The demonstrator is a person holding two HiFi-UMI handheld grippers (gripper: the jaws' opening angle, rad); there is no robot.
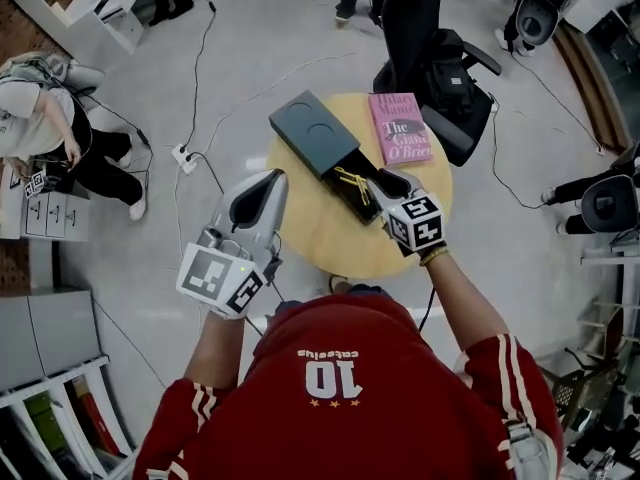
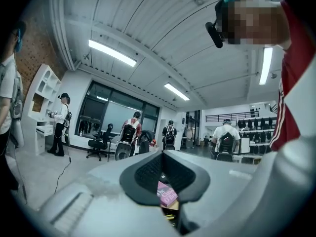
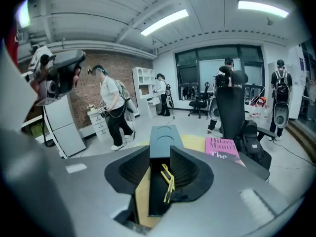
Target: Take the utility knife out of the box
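Utility knife (image 1: 351, 181) is lying in box's (image 1: 311, 130) slid-out end, twd 4 o'clock. Prob. light, stiff, slick plastic; am judging mid-body best grip. R gripper (image 1: 386, 181) is hovering w/ jaws apart; L gripper (image 1: 262, 192) closed, empty.

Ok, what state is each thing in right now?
box: slid open.
utility knife: lying inside the open box, not gripped.
book: closed, flat on the table.
left gripper: shut, empty.
right gripper: open, poised over the knife.
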